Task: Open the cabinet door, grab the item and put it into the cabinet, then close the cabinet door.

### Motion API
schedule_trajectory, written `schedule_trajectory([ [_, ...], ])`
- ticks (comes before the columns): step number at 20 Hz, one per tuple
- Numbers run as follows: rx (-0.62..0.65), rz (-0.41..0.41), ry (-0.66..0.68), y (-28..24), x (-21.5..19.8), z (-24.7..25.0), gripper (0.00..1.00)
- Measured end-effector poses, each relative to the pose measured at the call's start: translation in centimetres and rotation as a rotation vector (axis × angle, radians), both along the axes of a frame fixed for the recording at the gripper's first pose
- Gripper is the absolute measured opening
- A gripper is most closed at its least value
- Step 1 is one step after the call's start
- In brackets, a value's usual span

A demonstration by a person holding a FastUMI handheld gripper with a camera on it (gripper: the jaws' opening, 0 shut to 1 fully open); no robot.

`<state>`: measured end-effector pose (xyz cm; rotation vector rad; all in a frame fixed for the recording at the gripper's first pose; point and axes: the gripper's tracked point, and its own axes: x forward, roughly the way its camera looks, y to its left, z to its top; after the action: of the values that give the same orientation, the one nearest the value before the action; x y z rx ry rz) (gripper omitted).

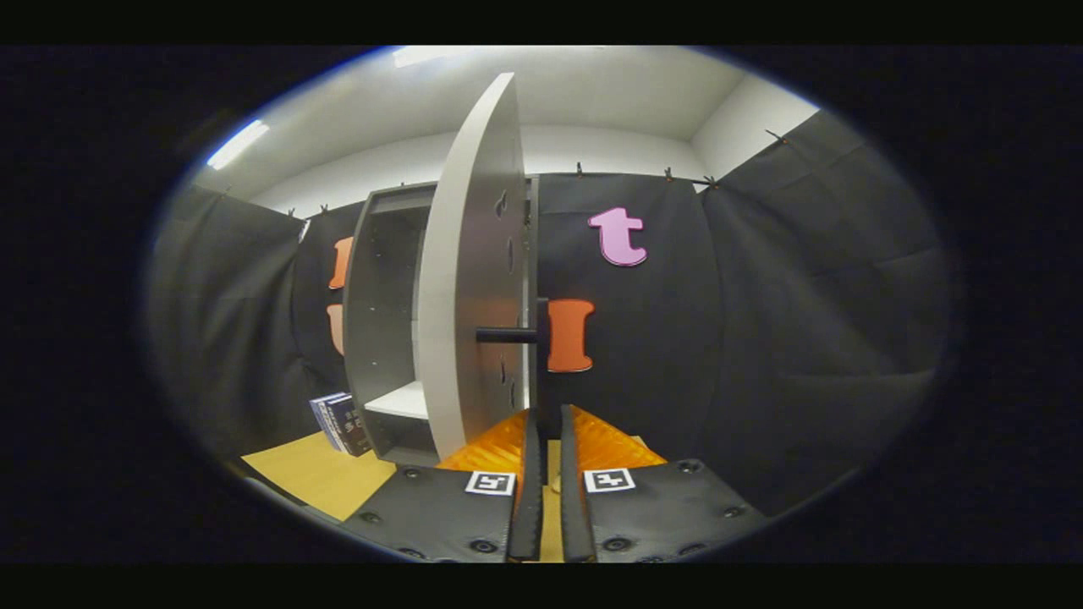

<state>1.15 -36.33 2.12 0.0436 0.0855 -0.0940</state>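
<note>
Cabinet (385,321) door (474,279) is swung wide open already, edge-on just ahead of the gripper (546,457), with its black handle (506,335) sticking out to the side. So step one looks done. Fingers are nearly closed with only a thin gap, nothing between them, not touching the handle. Item looks like the book (343,423) standing on the yellow table (313,474) just beside the cabinet's base. Still left: grab it, shelve it, shut the door.
</note>
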Motion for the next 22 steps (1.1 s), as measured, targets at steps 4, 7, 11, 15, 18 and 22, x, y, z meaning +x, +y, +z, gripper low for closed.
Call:
schedule_trajectory([
  [4,-0.01,0.009,-0.018,-0.5,-2.2,-0.5,0.21],
  [7,-0.029,-0.041,-0.022,-0.6,-4.4,-1.2,0.21],
  [11,-0.078,-0.139,-0.043,0.6,-8.2,-1.2,0.22],
  [15,-0.151,-0.26,-0.069,3.2,-11.3,-1.0,0.22],
  [18,-0.161,-0.191,-0.116,9.9,-10.9,-2.4,0.22],
  [22,-0.089,-0.037,0.003,17.8,-7.4,-11.4,0.22],
])
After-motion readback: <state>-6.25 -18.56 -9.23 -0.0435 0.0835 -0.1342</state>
